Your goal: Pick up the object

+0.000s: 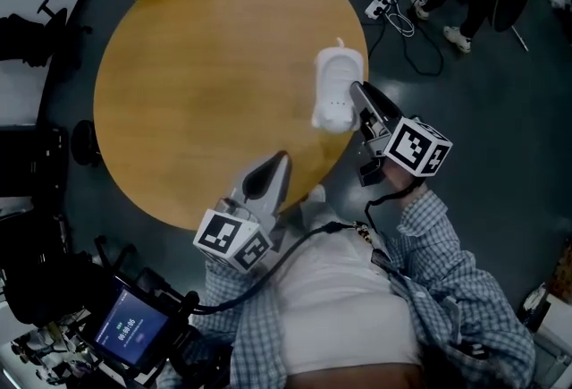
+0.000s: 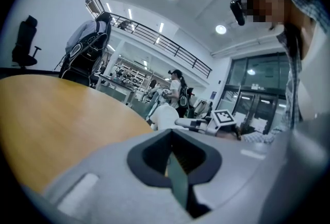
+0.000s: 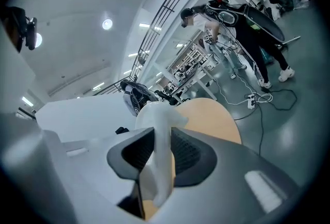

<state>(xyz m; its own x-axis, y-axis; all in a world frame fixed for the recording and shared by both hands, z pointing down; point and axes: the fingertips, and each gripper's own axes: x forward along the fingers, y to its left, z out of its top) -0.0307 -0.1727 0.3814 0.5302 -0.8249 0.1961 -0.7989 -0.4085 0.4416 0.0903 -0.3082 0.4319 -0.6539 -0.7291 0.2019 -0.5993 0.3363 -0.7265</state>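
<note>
The right hand-held gripper (image 3: pixel 156 158) pinches the white object (image 1: pixel 334 90) by its near end, jaws partly spread around it, at the round worktop's (image 1: pixel 197 83) right edge. The left hand-held gripper (image 1: pixel 276 165) hovers over the near rim, jaws pressed together, empty.

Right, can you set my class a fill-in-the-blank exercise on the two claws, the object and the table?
The right claw is shut on a ____ object. The wooden table under it is ____ in shape. The left claw, its jaws together, holds ____.
Missing words: white; round; nothing.
</note>
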